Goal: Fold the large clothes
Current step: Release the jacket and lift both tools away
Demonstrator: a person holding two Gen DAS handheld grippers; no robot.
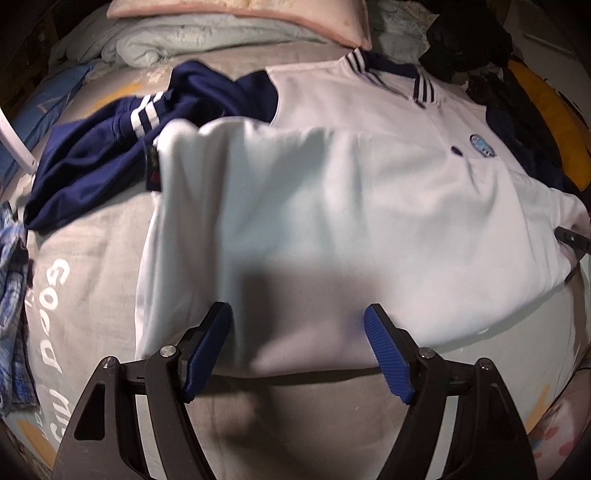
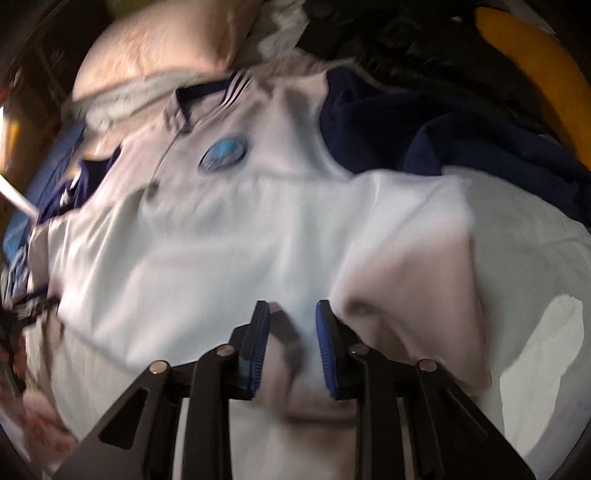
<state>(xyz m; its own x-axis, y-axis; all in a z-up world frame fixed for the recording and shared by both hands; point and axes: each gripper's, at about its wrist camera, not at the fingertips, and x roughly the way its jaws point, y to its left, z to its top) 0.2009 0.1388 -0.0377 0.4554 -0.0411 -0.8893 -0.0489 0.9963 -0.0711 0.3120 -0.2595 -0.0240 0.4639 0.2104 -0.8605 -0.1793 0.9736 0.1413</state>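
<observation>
A white polo shirt [image 1: 332, 206] with navy sleeves, a striped collar and a round blue badge [image 1: 482, 144] lies front up on the bed, its lower part doubled up over the chest. My left gripper [image 1: 297, 308] stands open over the near fold of the shirt, with its blue pads [image 1: 207, 347] astride the cloth and not pressing on it. In the blurred right wrist view, my right gripper [image 2: 291, 306] has its jaws narrow, pinching a raised ridge of the white shirt [image 2: 207, 243] near its right side. The navy sleeve [image 1: 92, 158] lies crumpled at the left.
A pink pillow [image 1: 236, 14] and a pale quilt [image 1: 159, 40] lie at the head of the bed. Dark clothes [image 2: 424, 122] and a yellow cushion [image 2: 546, 70] crowd the right side. Blue plaid cloth [image 1: 11, 295] lies at the left on the grey printed sheet [image 1: 85, 258].
</observation>
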